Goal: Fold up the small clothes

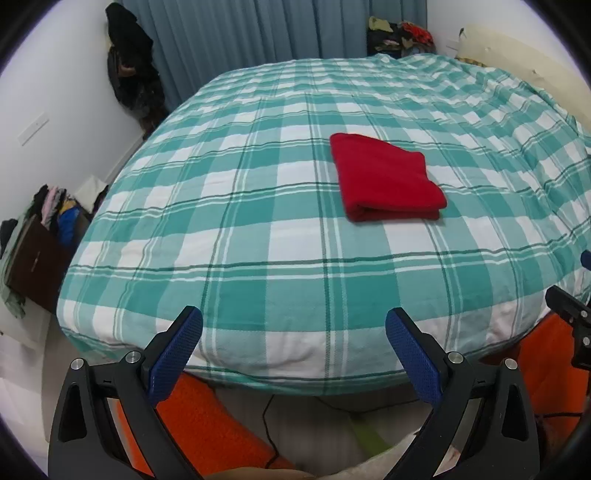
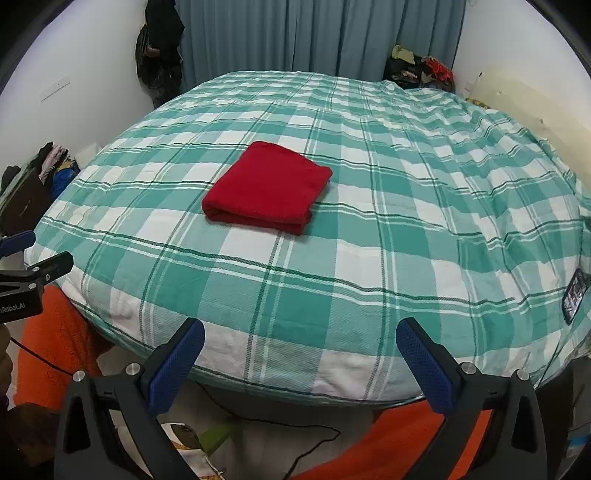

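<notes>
A red garment (image 1: pixel 386 179) lies folded into a flat rectangle on the green and white checked bedspread (image 1: pixel 229 221), a little right of the middle. It also shows in the right wrist view (image 2: pixel 267 188), left of the middle of the bedspread (image 2: pixel 406 206). My left gripper (image 1: pixel 294 323) is open and empty at the near edge of the bed, well short of the garment. My right gripper (image 2: pixel 300 332) is open and empty, also at the near edge. The left gripper's body shows at the left edge of the right wrist view (image 2: pixel 33 284).
Clothes piles stand at the far right corner (image 1: pixel 400 35) and on the floor at the left (image 1: pixel 55 210). Dark bags hang on the left wall (image 1: pixel 129 62). A phone (image 2: pixel 574 295) lies on the bed's right side. Orange cloth (image 2: pixel 55 350) and a black cable (image 2: pixel 295 432) lie below the bed's edge.
</notes>
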A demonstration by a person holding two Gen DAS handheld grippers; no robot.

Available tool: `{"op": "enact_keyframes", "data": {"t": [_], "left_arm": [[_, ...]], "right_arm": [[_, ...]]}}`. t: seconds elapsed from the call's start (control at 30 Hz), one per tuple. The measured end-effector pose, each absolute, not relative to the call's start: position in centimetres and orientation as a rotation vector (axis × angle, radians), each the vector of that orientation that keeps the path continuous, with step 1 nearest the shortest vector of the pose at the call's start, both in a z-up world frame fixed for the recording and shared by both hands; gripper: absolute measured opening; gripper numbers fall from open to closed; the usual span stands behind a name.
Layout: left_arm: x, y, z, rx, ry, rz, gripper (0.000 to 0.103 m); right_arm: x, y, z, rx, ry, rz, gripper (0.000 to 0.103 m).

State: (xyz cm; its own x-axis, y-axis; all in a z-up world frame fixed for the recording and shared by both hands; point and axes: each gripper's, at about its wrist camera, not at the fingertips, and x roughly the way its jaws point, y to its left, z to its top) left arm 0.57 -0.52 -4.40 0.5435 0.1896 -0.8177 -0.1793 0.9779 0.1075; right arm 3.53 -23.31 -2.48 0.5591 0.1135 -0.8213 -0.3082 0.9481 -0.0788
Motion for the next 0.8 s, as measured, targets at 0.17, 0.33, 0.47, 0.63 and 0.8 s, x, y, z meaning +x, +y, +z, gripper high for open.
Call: {"op": "enact_keyframes", "data": {"t": [0.17, 0.33, 0.47, 0.63, 0.8], "left_arm": [[0.5, -1.1, -4.5, 0.023, 0.975, 0.203, 0.1], [0.5, -1.4, -4.5, 0.038, 0.978, 0.197, 0.1], [0.5, -1.5, -4.5, 0.043, 0.977, 0.201, 0.1], [0.3, -1.0, -5.0, 0.035, 0.985, 0.201, 0.1], [0.2, -1.1, -5.0, 0.017, 0.977, 0.175, 0.1]], "right_arm": [[3.4, -23.6, -2.3, -0.226, 0.944, 0.24, 0.102], [3.4, -23.9, -2.5, -0.221, 0.95, 0.231, 0.102], [3.4, -23.9, -2.6, -0.223, 0.951, 0.236, 0.102], [3.6, -23.3, -3.2, -0.23, 0.967, 0.239, 0.102], [3.5, -22.6, -2.9, -0.232, 0.956, 0.256, 0.103]]}}
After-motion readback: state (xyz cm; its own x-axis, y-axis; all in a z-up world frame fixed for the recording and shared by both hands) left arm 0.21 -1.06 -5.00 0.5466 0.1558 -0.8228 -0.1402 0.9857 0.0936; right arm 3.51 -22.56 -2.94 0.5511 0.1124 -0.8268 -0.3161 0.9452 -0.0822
